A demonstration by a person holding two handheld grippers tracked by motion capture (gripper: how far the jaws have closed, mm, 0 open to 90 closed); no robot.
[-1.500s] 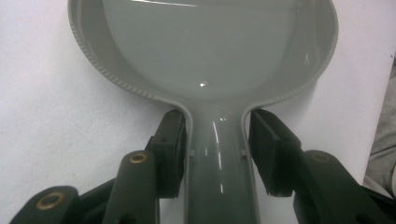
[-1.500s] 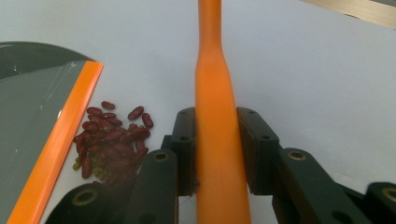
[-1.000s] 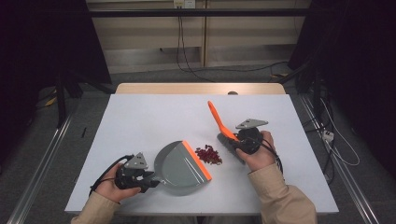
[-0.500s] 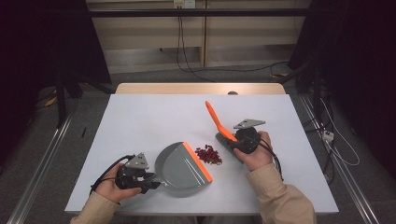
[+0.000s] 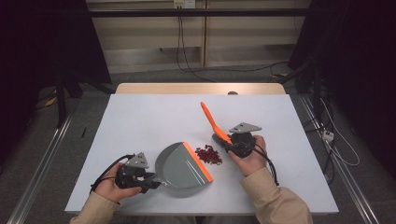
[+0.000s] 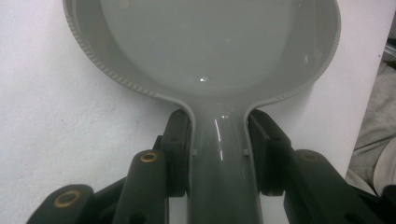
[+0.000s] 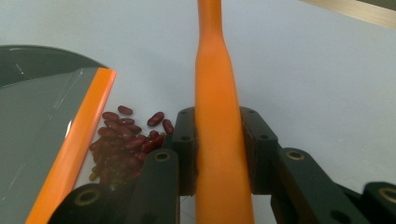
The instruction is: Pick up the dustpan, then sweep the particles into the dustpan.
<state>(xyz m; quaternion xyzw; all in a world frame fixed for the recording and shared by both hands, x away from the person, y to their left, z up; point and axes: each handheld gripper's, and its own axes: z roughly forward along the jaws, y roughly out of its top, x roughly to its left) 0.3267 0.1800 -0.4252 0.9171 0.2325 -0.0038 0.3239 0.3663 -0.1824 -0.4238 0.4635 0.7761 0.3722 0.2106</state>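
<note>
A grey dustpan (image 5: pixel 177 169) with an orange lip (image 5: pixel 198 161) lies flat on the white table (image 5: pixel 149 116). My left gripper (image 5: pixel 152 183) is shut on its handle (image 6: pixel 219 158) at the near left, and the pan's bowl (image 6: pixel 210 46) lies just beyond the jaws. A small pile of red beans (image 5: pixel 208 154) sits just right of the lip. My right gripper (image 5: pixel 229 142) is shut on an orange brush handle (image 5: pixel 211 119), which slants up and to the far left. In the right gripper view the handle (image 7: pixel 215 93) runs between the jaws, with the beans (image 7: pixel 123 140) and the lip (image 7: pixel 74 140) to the left.
A wooden strip (image 5: pixel 201 88) runs along the table's far edge. Cables (image 5: pixel 187 60) lie on the floor behind it. Metal rails (image 5: pixel 42 163) run along both sides of the table. The person's sleeves (image 5: pixel 275 200) reach in over the near edge.
The top of the orange handle has tipped slightly to the left with the right hand. The left gripper and the dustpan have kept still.
</note>
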